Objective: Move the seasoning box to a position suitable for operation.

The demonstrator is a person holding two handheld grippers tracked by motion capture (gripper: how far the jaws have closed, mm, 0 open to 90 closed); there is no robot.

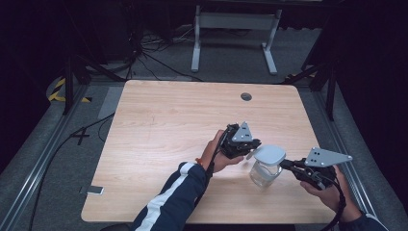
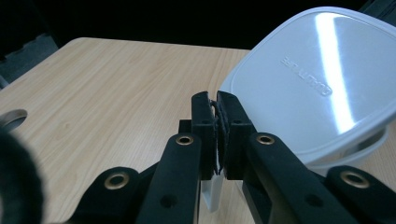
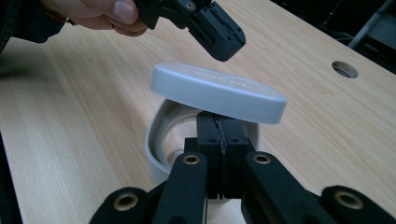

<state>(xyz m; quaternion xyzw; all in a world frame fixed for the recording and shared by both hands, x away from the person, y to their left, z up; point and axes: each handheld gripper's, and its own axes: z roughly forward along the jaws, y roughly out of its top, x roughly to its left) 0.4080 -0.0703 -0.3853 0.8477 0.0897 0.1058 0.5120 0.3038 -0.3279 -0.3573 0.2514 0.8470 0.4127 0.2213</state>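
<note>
Right gripper view, nearest first: right gripper (image 3: 220, 122), pressed together, tips tucked under the tilted lid (image 3: 218, 91) at its 6 o'clock edge, prying it off the container (image 3: 156, 149). Whether the pads pinch a tab there, cannot tell. Just beyond, at 12 o'clock, left gripper (image 3: 219, 37) hovering over the lid's far edge, apart from it.

Left gripper view: pressed together too (a thin pale sliver seems caught between the pads), lid (image 2: 317, 79) off at 2 o'clock, one side raised.

High view: container (image 1: 264, 173) toward 4 o'clock on the table (image 1: 159, 120), right gripper (image 1: 285, 164) at its 3 o'clock, left gripper (image 1: 253, 144) at 10.

To do this well, probably: lift the raised edge straight up, steady, no twisting, with the base kept from tipping.

Lid: smooth grey-white plastic, rounded-square, glossy, embossed lettering. Container: clear-walled, round-mouthed with a pale rim. Table: light woodgrain laminate, cable hole (image 1: 246, 96) at 12 o'clock.
</note>
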